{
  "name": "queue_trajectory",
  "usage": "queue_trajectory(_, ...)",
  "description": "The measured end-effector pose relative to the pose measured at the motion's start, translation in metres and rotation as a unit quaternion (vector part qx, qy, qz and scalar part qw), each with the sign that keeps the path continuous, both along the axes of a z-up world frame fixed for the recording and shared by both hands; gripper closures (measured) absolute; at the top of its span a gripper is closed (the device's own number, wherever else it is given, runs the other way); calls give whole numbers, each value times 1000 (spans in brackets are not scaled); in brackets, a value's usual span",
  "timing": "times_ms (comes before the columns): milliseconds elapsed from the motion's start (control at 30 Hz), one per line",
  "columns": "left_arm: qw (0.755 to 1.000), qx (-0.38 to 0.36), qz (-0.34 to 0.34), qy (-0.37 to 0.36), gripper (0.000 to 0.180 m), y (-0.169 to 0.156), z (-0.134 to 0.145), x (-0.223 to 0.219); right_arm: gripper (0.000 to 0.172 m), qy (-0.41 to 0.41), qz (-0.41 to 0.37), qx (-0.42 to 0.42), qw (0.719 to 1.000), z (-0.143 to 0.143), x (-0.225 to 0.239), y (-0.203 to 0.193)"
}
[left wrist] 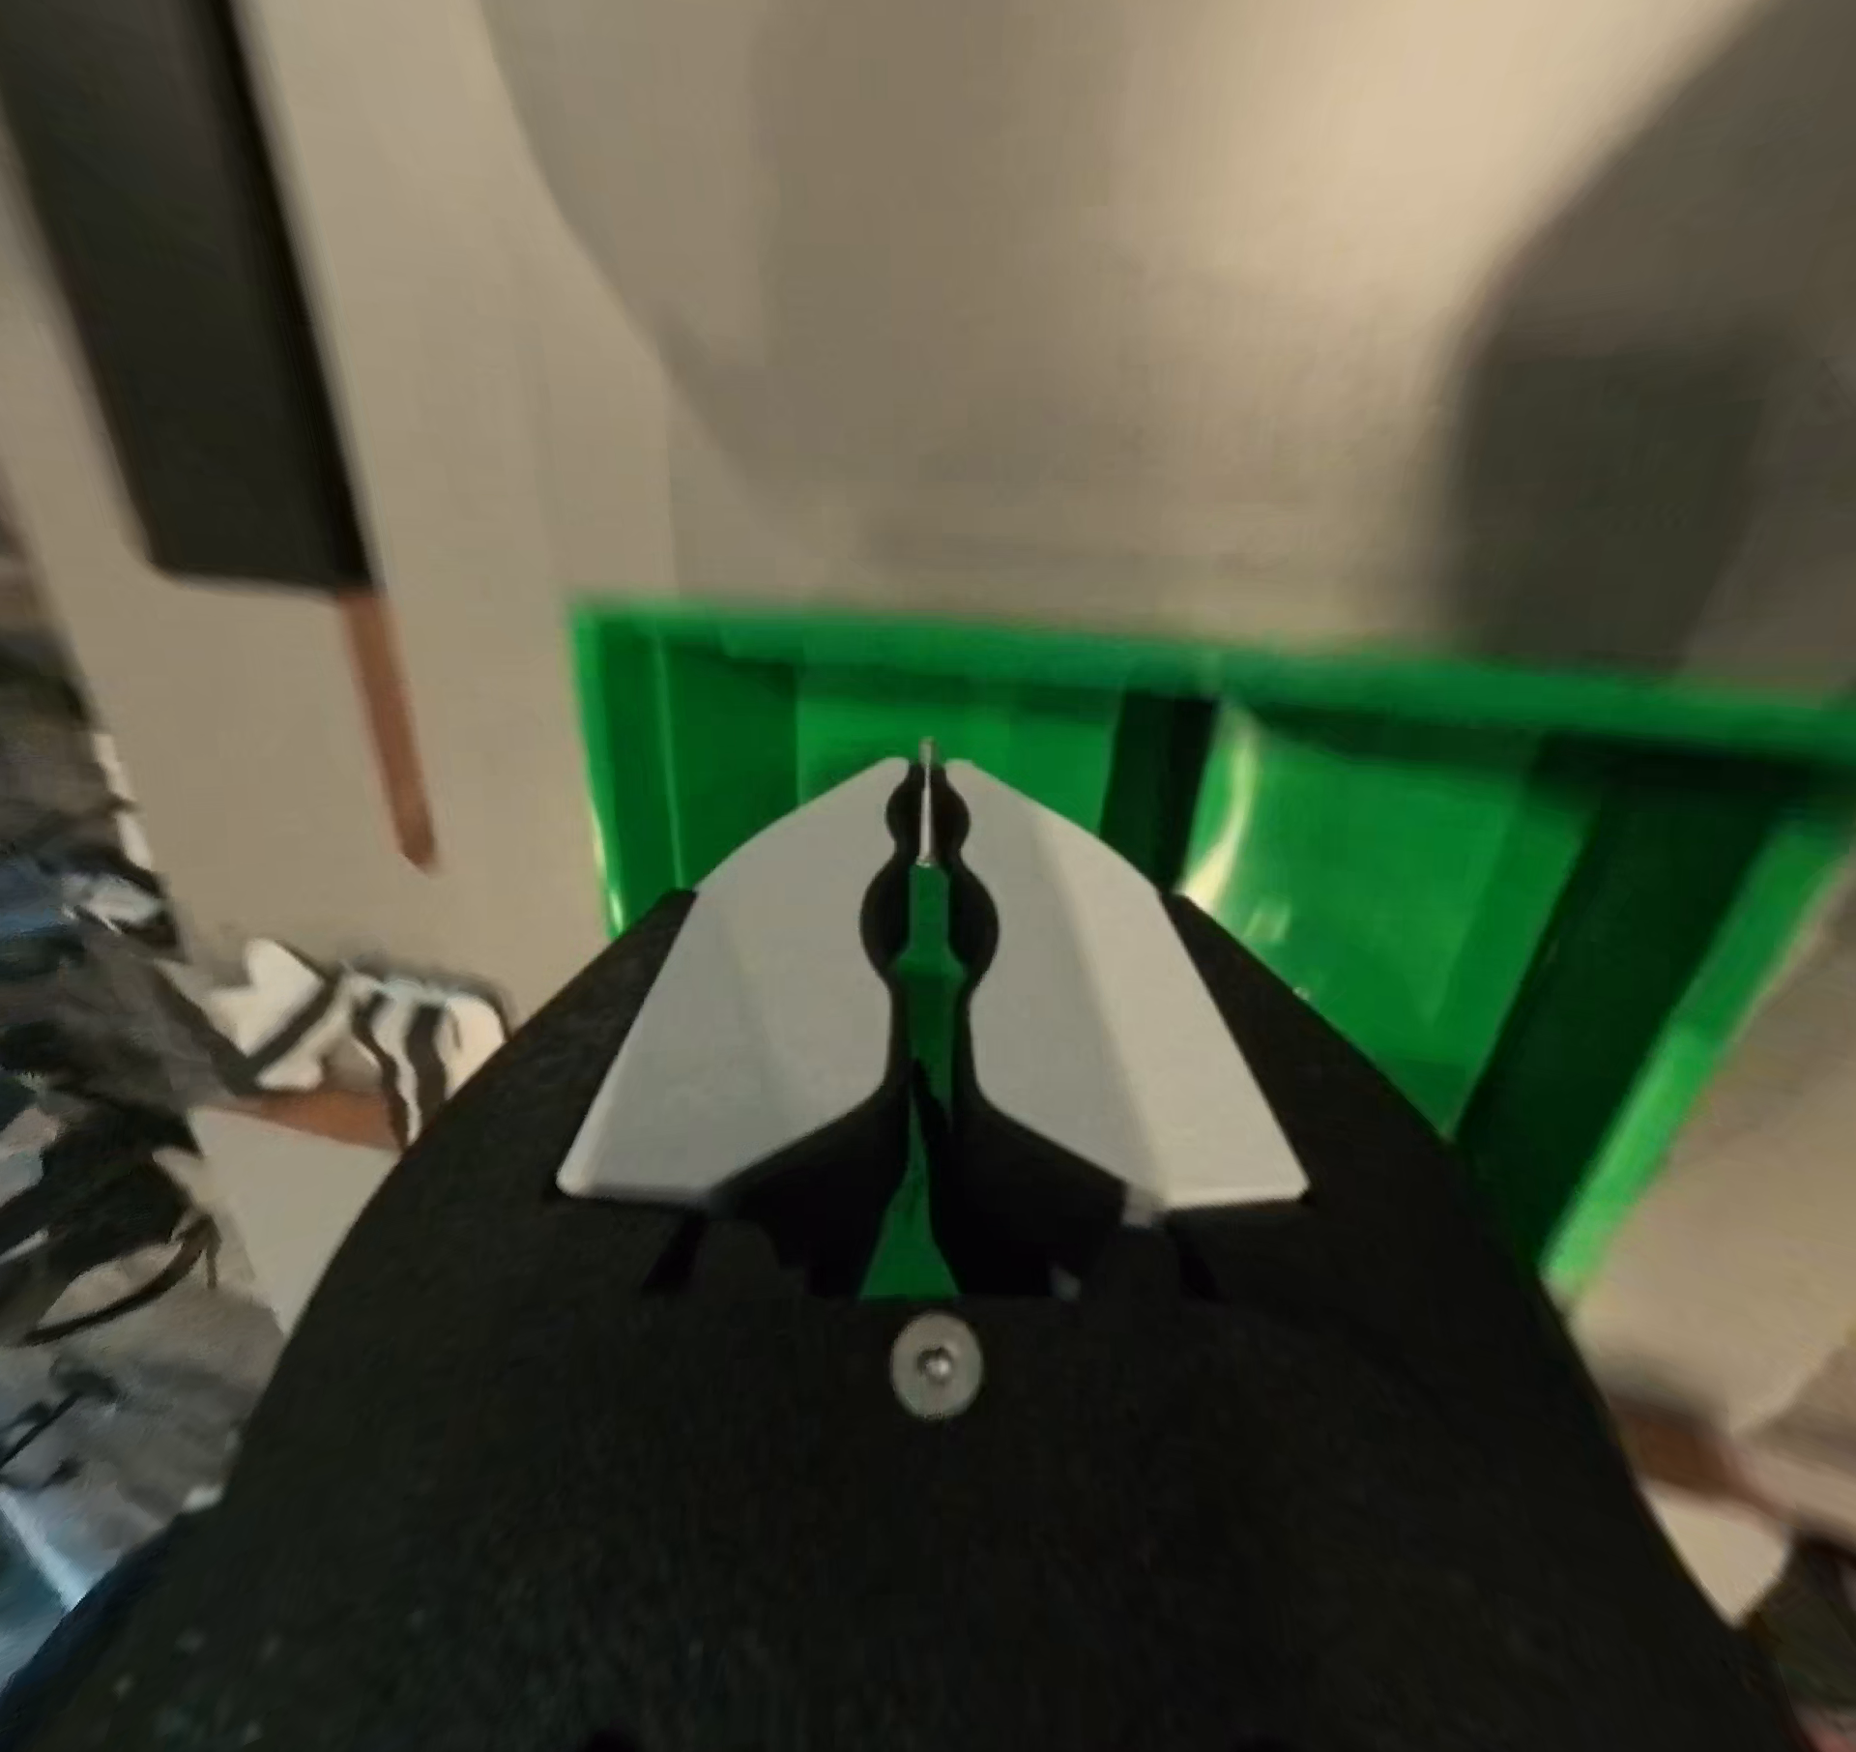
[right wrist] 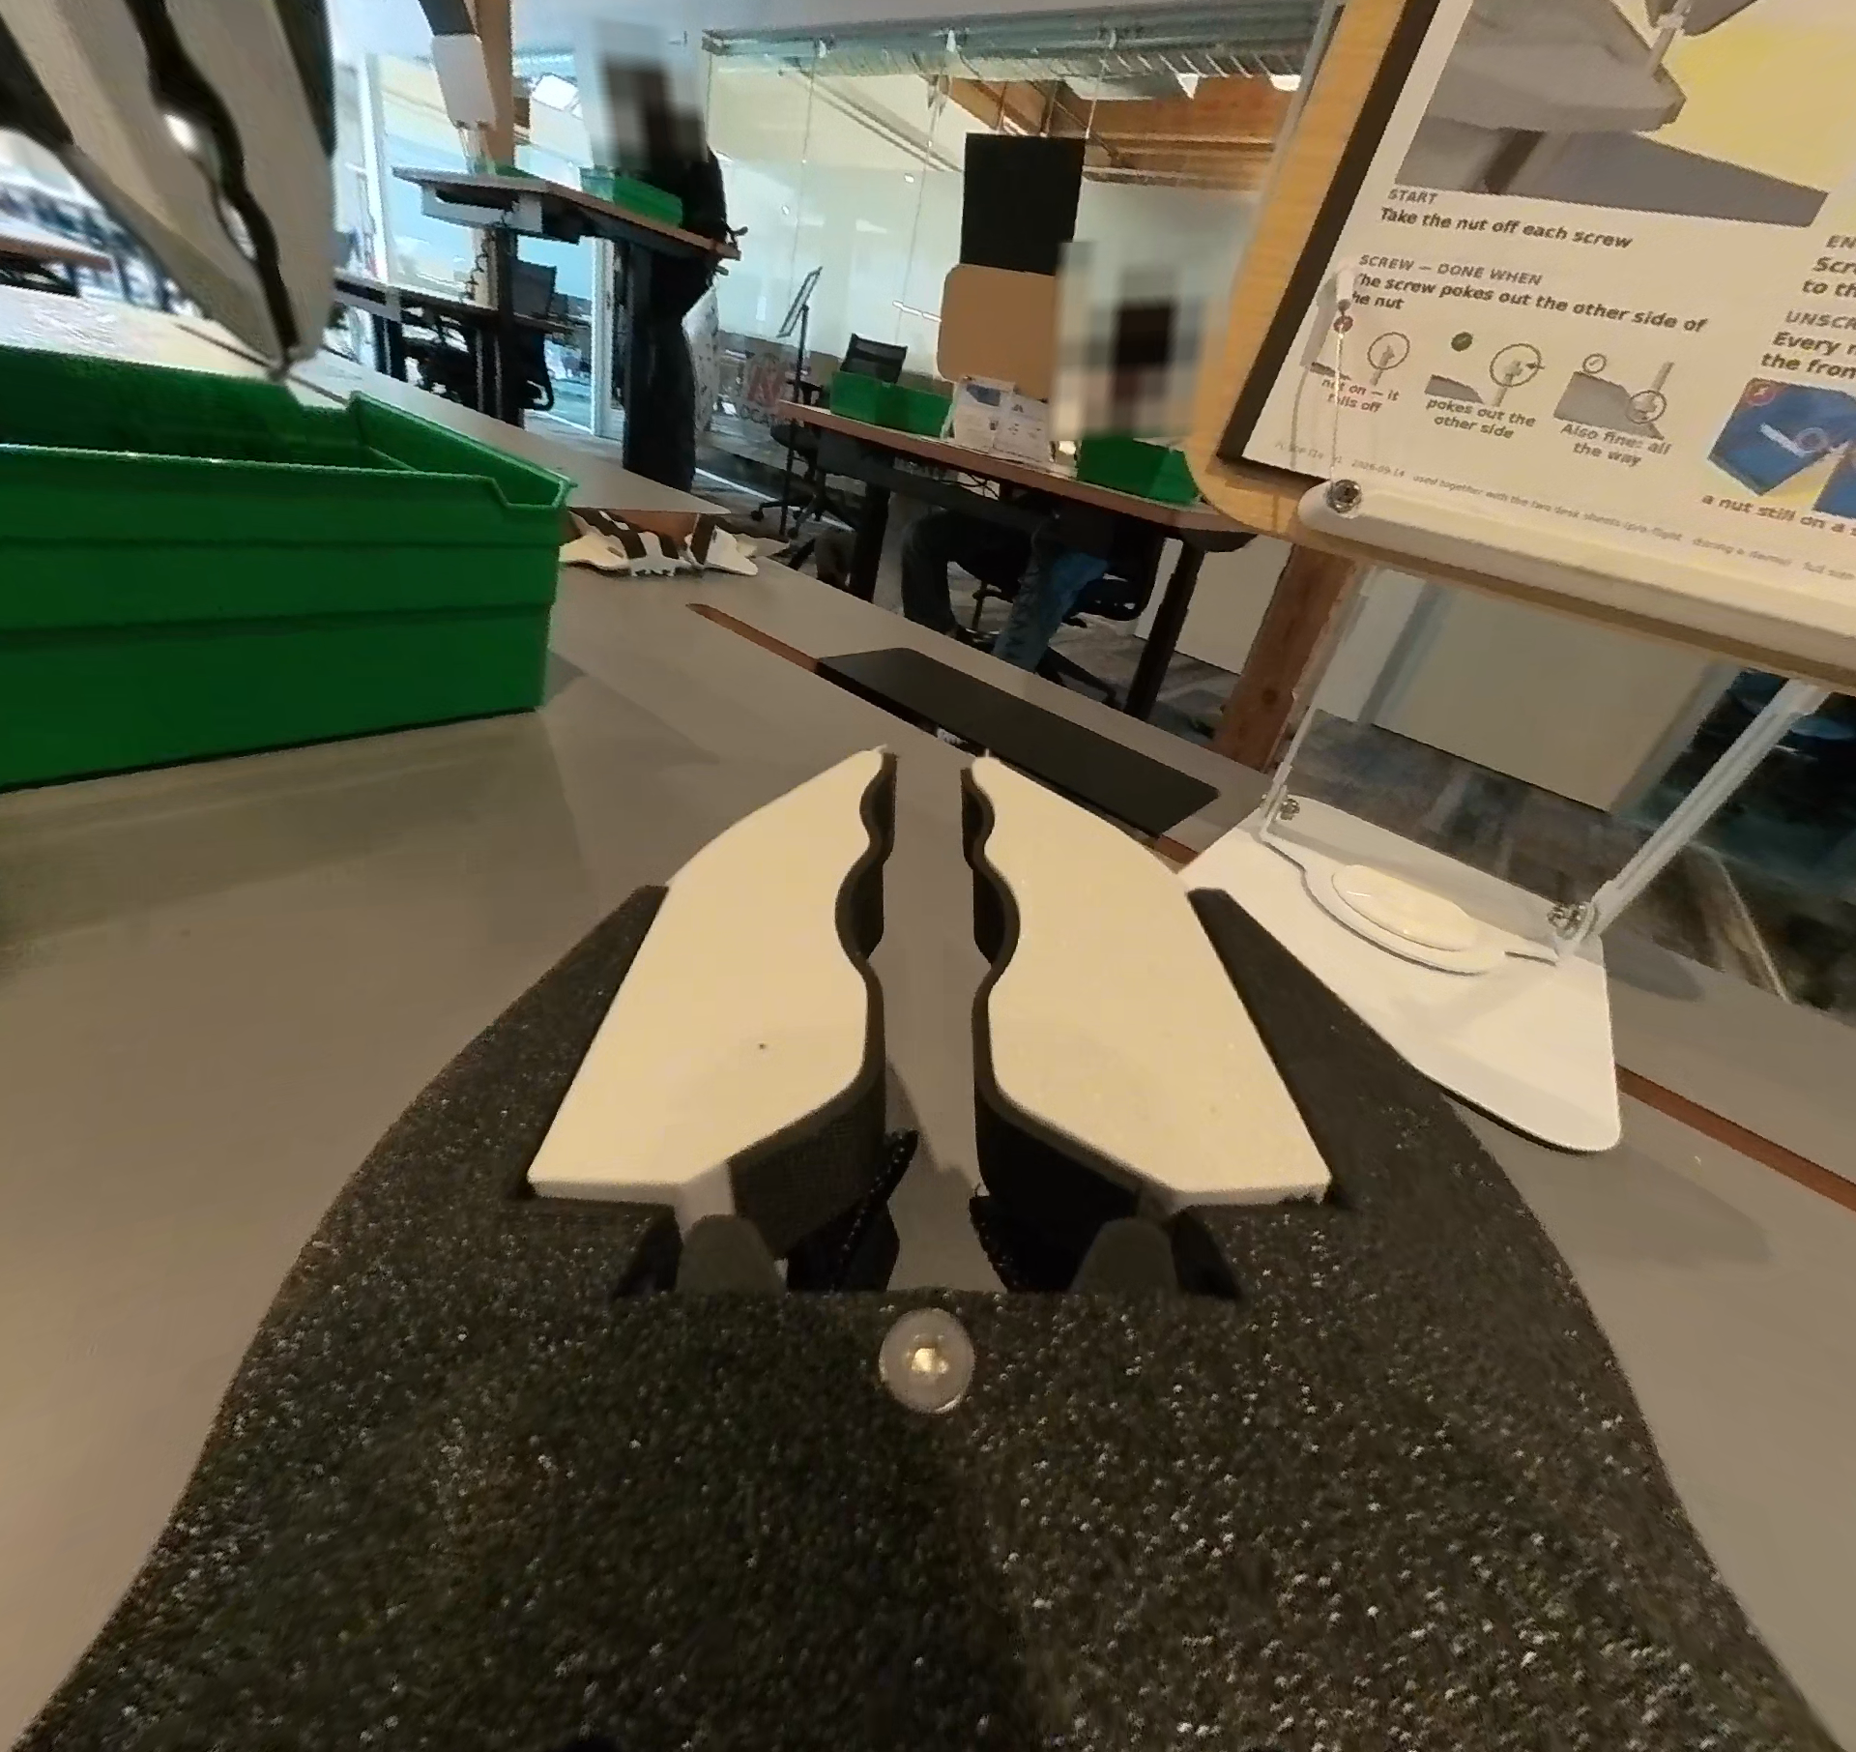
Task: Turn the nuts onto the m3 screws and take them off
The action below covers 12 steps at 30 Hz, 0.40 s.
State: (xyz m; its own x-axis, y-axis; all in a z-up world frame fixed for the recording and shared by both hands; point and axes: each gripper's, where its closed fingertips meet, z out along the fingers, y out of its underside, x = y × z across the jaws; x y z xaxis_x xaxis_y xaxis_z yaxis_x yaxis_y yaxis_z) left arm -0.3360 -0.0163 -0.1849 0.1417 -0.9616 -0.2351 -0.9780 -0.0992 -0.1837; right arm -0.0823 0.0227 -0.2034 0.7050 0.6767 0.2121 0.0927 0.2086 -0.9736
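In the left wrist view my left gripper [left wrist: 929,770] is shut on a thin silver screw [left wrist: 929,805]. The screw stands lengthwise between the white pads, and its tip pokes out past them. The gripper hangs over a green compartment tray [left wrist: 1004,644]; this view is blurred. The right wrist view shows the left gripper [right wrist: 276,368] at the top left, its tips just above the tray's rim [right wrist: 251,549]. My right gripper [right wrist: 929,770] is open by a narrow gap and empty, low over the grey table [right wrist: 301,950]. No nut shows in either view.
A black flat pad [right wrist: 1014,739] lies on the table just beyond the right gripper. An instruction board [right wrist: 1557,197] on a white stand [right wrist: 1456,981] rises at the right. A black-and-white patterned piece [right wrist: 653,544] lies behind the tray. People sit at desks farther back. One gripper's finger ends stand about 25 centimeters off the other's.
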Motion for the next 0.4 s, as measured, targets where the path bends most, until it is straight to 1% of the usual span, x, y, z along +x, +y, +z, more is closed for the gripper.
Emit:
queue_trajectory(67,1000,23,-3,-18,179,-6,13,34,159,1,-2,4,1000,3,2,-2)
queue_trajectory(167,999,34,9,-16,179,-16,11,76,160,13,-17,23,1000,13,11,-7)
queue_trajectory(300,1000,6,15,-17,179,-32,-15,124,160,37,-18,25,999,23,23,-8)
queue_trajectory(400,998,-27,53,-17,179,-39,-46,149,160,18,-18,51,998,29,25,-9)
